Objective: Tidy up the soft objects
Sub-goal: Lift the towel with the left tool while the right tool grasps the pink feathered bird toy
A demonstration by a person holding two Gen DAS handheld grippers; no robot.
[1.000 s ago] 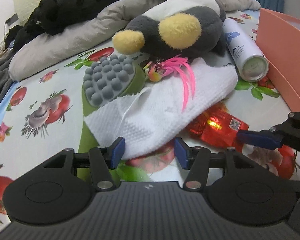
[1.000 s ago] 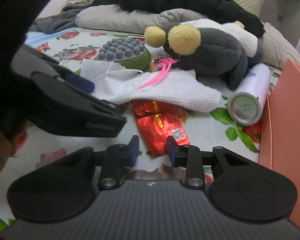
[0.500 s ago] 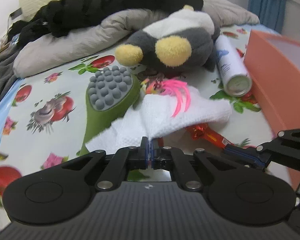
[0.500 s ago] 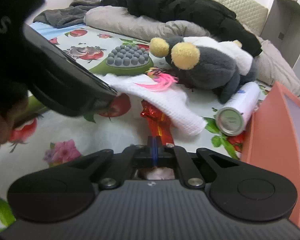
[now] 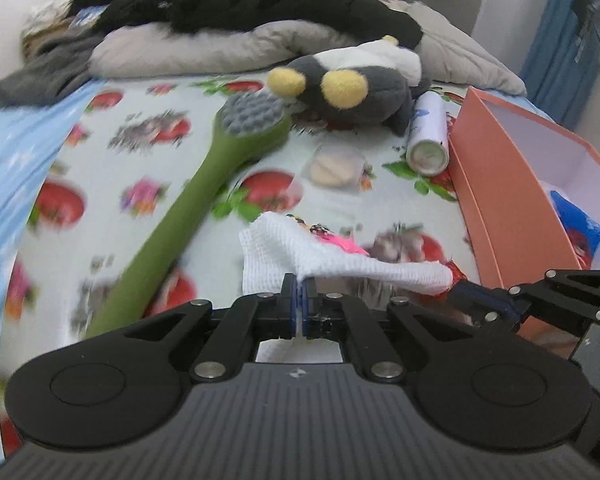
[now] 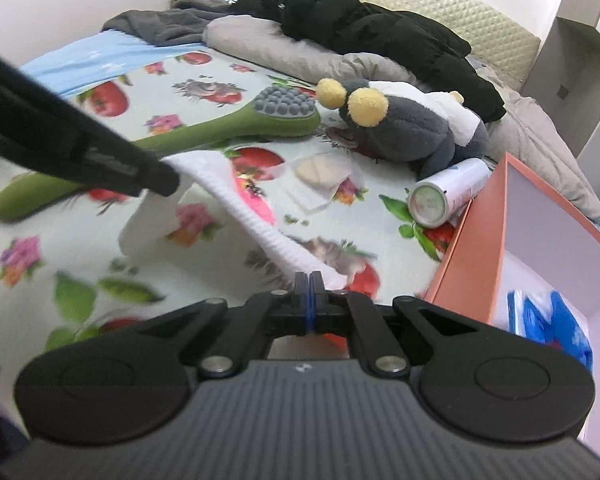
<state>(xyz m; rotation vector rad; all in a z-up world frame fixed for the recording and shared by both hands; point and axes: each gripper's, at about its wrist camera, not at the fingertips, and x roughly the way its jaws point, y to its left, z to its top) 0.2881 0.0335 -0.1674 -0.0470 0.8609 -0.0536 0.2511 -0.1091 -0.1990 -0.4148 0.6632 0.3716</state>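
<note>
The right gripper point(image 6: 309, 280), jaws closed, pinches a corner of the white cloth point(image 6: 256, 220); the left gripper point(image 6: 156, 176) holds its far end. The cloth hangs between them above the bedsheet point(image 6: 204, 80). A pink thing point(image 6: 256, 200) lies in its fold. An orange box point(image 6: 472, 248) stands at right.

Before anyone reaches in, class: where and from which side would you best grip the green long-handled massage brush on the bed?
Grip the green massage brush around its slim handle, near the middle, coming down from above with the jaws across it. The handle lies flat and bare on the bedsheet, while the wide head with grey nubs sits close to the plush toy.
</note>
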